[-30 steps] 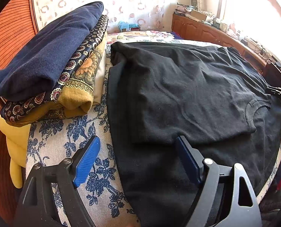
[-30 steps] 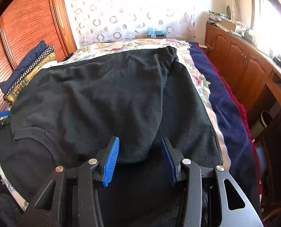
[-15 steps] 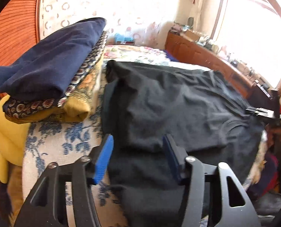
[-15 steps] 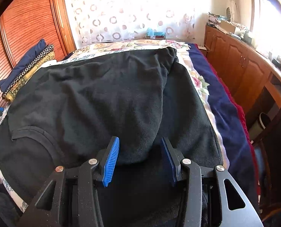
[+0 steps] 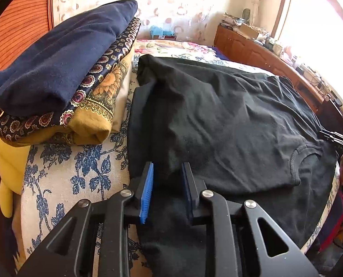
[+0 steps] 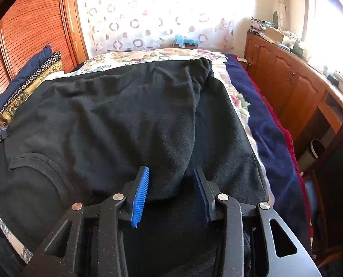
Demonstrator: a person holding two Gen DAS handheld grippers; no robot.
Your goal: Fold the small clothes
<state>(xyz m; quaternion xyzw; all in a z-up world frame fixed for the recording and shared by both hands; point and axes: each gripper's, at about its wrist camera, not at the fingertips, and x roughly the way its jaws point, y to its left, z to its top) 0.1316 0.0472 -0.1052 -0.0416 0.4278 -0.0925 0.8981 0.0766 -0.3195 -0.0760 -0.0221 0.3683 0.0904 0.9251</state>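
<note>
A: Left wrist view is showing the black T-shirt (image 5: 229,124) lying spread over the floral bedspread (image 5: 74,173), its near edge folded back on itself. The left gripper (image 5: 166,184) is sitting at the shirt's left corner, its jaws standing narrowly apart with a fold of black cloth running between the blue pads; I cannot tell whether they are pinching it.

B: The right wrist view is showing the right gripper (image 6: 171,187) at the shirt's other near corner, jaws standing wider apart, straddling a hump of fabric without gripping it.

A: A stack of folded clothes (image 5: 63,76) is resting just beside the shirt, against the wooden headboard (image 5: 16,25).
</note>
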